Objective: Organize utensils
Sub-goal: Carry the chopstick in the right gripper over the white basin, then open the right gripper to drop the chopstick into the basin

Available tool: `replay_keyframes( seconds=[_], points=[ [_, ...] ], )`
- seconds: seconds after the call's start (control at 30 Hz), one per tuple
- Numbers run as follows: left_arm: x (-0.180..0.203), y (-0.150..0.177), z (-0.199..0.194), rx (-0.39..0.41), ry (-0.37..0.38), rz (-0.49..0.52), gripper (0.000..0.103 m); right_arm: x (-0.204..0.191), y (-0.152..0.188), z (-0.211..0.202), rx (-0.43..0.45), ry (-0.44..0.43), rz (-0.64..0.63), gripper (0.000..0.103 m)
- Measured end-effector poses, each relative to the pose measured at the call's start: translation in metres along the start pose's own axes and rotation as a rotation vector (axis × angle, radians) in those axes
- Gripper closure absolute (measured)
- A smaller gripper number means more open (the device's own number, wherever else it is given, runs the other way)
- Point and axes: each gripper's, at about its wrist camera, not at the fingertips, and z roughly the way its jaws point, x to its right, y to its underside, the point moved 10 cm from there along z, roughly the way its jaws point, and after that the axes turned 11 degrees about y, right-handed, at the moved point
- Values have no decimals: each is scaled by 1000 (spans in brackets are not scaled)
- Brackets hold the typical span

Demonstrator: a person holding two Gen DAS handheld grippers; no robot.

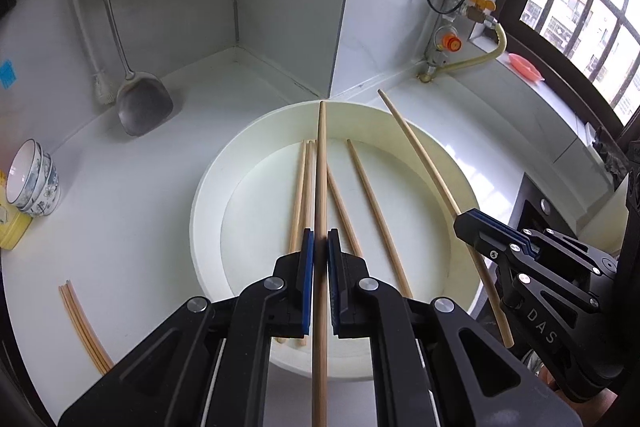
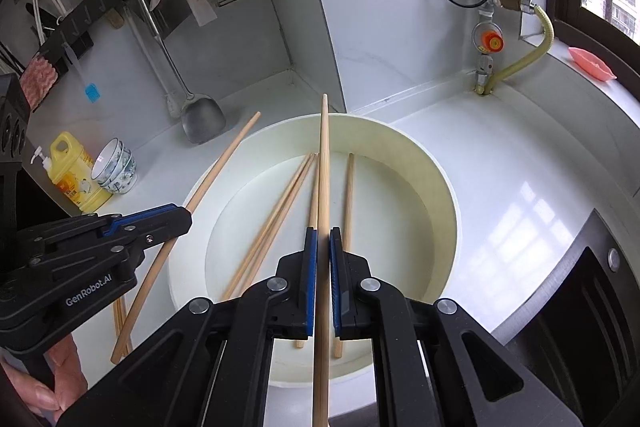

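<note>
A round white basin [image 1: 208, 187] [image 2: 440, 167] sits on the white counter with several wooden chopsticks [image 1: 372, 203] [image 2: 280, 203] lying in its bottom. My left gripper [image 1: 320, 239] is shut on one chopstick [image 1: 321, 163] and holds it above the basin, pointing away. My right gripper [image 2: 323, 237] is shut on another chopstick [image 2: 325, 163] above the basin. The right gripper [image 1: 466, 221] shows at the right of the left wrist view with its chopstick [image 1: 420, 155]. The left gripper [image 2: 182, 217] shows at the left of the right wrist view with its chopstick [image 2: 224, 159].
A few more chopsticks [image 1: 80, 323] lie on the counter left of the basin. A metal spatula [image 1: 140, 99], stacked bowls [image 1: 34, 179] and a yellow bottle [image 2: 74, 175] stand at the back left. Gas pipes [image 2: 488, 39] and a stove edge [image 2: 580, 287] are at the right.
</note>
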Motion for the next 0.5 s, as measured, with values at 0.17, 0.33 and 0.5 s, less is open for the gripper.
replay_keyframes(
  seconds=[0.17,0.33,0.5],
  points=[
    [-4,-4,32,-47,22,23,96,2,0,27,-45,23,41,97],
    [-10,-8,58,-78,51,16,96,1,2,51,-84,48,47,97],
    [-18,-10,76,-100,54,7,95,-1,6,68,-118,59,51,97]
  ],
)
